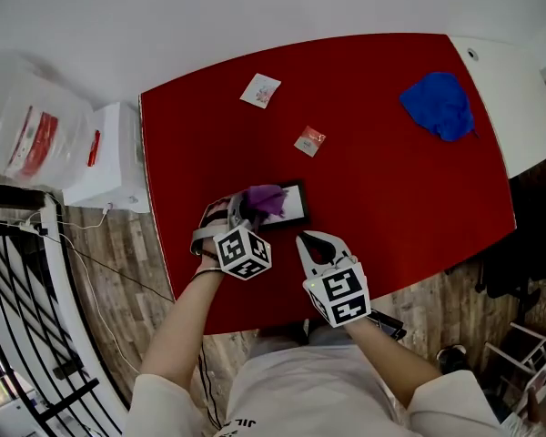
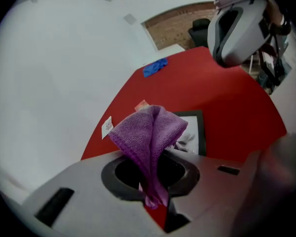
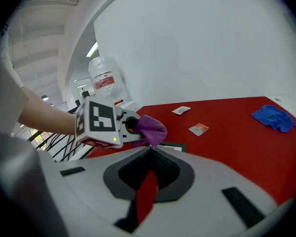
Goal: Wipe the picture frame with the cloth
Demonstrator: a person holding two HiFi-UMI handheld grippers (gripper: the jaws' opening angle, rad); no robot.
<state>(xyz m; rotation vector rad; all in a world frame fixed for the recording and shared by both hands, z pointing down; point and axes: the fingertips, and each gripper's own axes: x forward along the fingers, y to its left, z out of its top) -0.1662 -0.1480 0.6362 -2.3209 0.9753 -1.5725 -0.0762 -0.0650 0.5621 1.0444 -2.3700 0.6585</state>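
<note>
On the tabletop (image 1: 391,198), the picture frame (image 1: 294,209) lies near 6 o'clock, the cloth (image 1: 266,198) over its 9 o'clock end. Two packets (image 1: 309,140) lie toward 12, a rag (image 1: 439,104) toward 2.

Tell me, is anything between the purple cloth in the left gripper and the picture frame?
Nothing visible is. The cloth, pinched in the left gripper, is right at the left end of the frame. The right gripper, shut and empty, is beside the frame, not across it.

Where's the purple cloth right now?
In the head view, the purple cloth is pinched in the left gripper, over the left part of the picture frame.
</note>
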